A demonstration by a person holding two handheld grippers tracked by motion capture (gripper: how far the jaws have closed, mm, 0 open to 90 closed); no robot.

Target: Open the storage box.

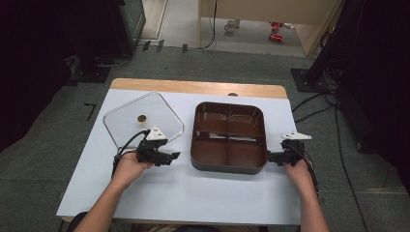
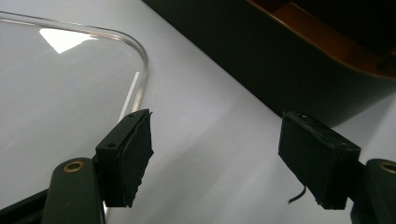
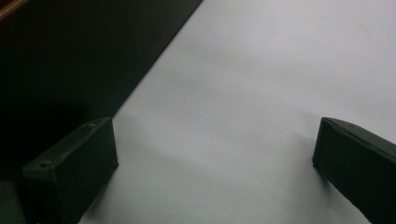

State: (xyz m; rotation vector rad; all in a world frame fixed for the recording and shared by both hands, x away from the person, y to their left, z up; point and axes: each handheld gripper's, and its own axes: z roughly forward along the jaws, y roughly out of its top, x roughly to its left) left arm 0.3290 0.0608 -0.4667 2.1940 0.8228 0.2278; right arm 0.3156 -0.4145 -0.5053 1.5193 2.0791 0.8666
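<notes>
With both claws wide apart and holding nothing, the left gripper point(image 1: 175, 155) should slide low to pinch the near edge of the clear lid point(image 1: 126, 121) lying flat left of the brown tray point(image 1: 229, 166), while the right gripper point(image 1: 269, 157) steadies that tray.

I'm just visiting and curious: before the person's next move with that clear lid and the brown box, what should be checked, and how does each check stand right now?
1. Left gripper jaws open with nothing between them: ok.
2. Right gripper jaws open, nothing between them: ok.
3. Clear lid lying flat on the white mat, beside the box: ok.
4. Brown divided box uncovered and upright: ok.
5. Box compartments free of contents: cannot tell, reflections hide parts.
6. Lid seated on the box: not ok.
</notes>
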